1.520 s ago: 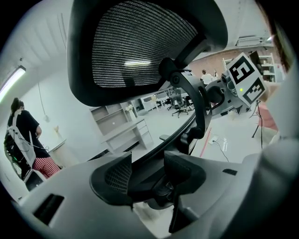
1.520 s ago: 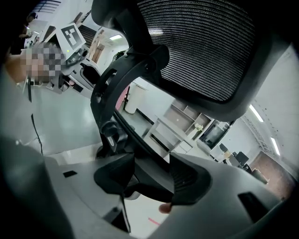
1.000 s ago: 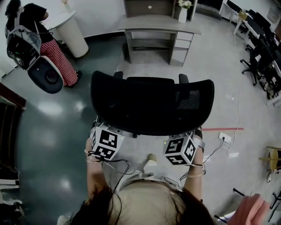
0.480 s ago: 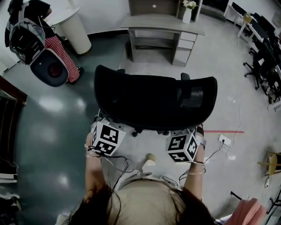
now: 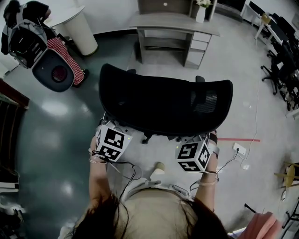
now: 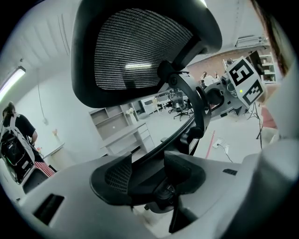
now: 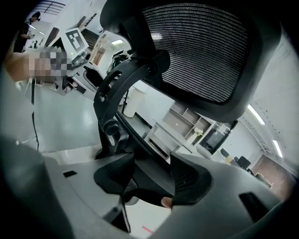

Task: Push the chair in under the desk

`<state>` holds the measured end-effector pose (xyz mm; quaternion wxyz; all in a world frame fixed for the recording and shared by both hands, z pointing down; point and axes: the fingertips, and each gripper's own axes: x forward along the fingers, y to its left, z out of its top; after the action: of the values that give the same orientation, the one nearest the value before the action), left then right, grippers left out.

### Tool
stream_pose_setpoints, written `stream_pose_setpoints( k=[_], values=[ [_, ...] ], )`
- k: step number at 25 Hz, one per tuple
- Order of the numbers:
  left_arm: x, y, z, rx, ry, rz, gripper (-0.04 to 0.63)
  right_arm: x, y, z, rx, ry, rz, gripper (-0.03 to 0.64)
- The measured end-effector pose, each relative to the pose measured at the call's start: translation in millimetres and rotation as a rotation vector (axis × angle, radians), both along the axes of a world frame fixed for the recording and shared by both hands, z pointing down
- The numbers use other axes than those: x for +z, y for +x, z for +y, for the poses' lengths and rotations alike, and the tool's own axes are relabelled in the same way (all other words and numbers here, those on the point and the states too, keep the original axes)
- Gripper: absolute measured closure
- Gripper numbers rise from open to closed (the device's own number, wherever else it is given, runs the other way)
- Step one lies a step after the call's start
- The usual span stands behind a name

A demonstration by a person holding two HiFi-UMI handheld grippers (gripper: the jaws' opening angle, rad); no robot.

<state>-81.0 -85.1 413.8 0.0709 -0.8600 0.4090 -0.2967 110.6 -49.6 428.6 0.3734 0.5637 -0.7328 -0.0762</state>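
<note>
A black mesh-backed office chair (image 5: 163,105) stands in the middle of the floor, its back toward me. The grey desk (image 5: 173,22) is just beyond it, with a short stretch of floor between. My left gripper (image 6: 148,179) is shut on the curved black frame bar (image 6: 187,126) behind the chair back. My right gripper (image 7: 152,179) is shut on the matching frame bar (image 7: 110,93) on the other side. In the head view only the marker cubes show, the left cube (image 5: 112,142) and the right cube (image 5: 191,156), at the chair back's lower edge. The jaws are hidden under it.
A person in red patterned trousers with a backpack (image 5: 28,39) stands far left beside a white round stand (image 5: 79,28). A vase (image 5: 202,11) sits on the desk. Black office chairs (image 5: 280,60) line the right. A power strip (image 5: 239,148) and red tape (image 5: 238,139) lie on the floor.
The chair has rolled forward toward the desk with both grippers following on its frame. The gap between chair back and desk has shrunk.
</note>
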Motion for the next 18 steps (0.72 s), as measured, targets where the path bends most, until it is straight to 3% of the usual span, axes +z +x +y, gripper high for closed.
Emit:
stream_pose_setpoints(
  k=[9, 14, 18],
  values=[
    [-12.5, 29.0, -64.3, -0.013, 0.034, 0.002, 0.394, -10.7, 29.0, -65.6, 0.001, -0.003, 0.005, 0.385],
    [4.5, 24.4, -21.8, -0.046, 0.093, -0.048, 0.394, 1.4, 28.2, -27.3, -0.031, 0.04, 0.007, 0.383],
    [5.4, 26.8, -27.3, -0.03, 0.09, -0.05, 0.394, 1.9, 29.9, -32.2, -0.037, 0.038, 0.007, 0.384]
  ],
)
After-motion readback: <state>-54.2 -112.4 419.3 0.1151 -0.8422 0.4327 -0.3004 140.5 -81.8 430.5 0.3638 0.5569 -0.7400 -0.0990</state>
